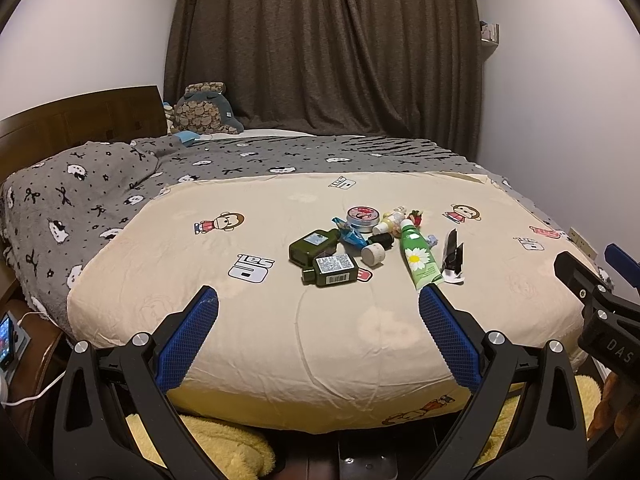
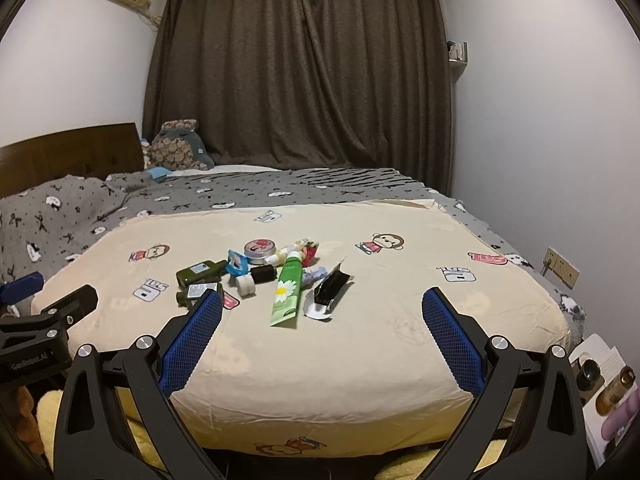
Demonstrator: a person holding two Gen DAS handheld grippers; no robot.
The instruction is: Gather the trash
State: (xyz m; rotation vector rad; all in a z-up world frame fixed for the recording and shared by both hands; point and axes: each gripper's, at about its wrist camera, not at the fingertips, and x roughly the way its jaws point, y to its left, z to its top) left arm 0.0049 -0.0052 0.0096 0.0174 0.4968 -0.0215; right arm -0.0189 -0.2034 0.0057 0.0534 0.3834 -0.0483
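A heap of trash lies mid-bed on the cream sheet (image 1: 280, 320): two dark green bottles (image 1: 330, 269) (image 2: 198, 273), a green daisy tube (image 1: 420, 258) (image 2: 287, 288), a black torn wrapper (image 1: 452, 258) (image 2: 328, 290), a round pink-lidded tin (image 1: 363, 217) (image 2: 260, 249), a white cap (image 1: 373, 255), a blue wrapper (image 1: 352, 236). My left gripper (image 1: 318, 296) is open, held short of the heap near the bed's foot. Over the same edge my right gripper (image 2: 322, 300) stands open, empty, with the tube and wrapper between its fingers' line of sight.
A grey patterned blanket (image 1: 100, 192) covers the bed's far and left side, with a plush toy (image 1: 204, 112) by the wooden headboard (image 1: 80, 120). Dark curtains (image 2: 300, 72) hang behind. A yellow fluffy rug (image 1: 224, 444) lies below the bed's foot. A wall socket (image 2: 562, 267) sits right.
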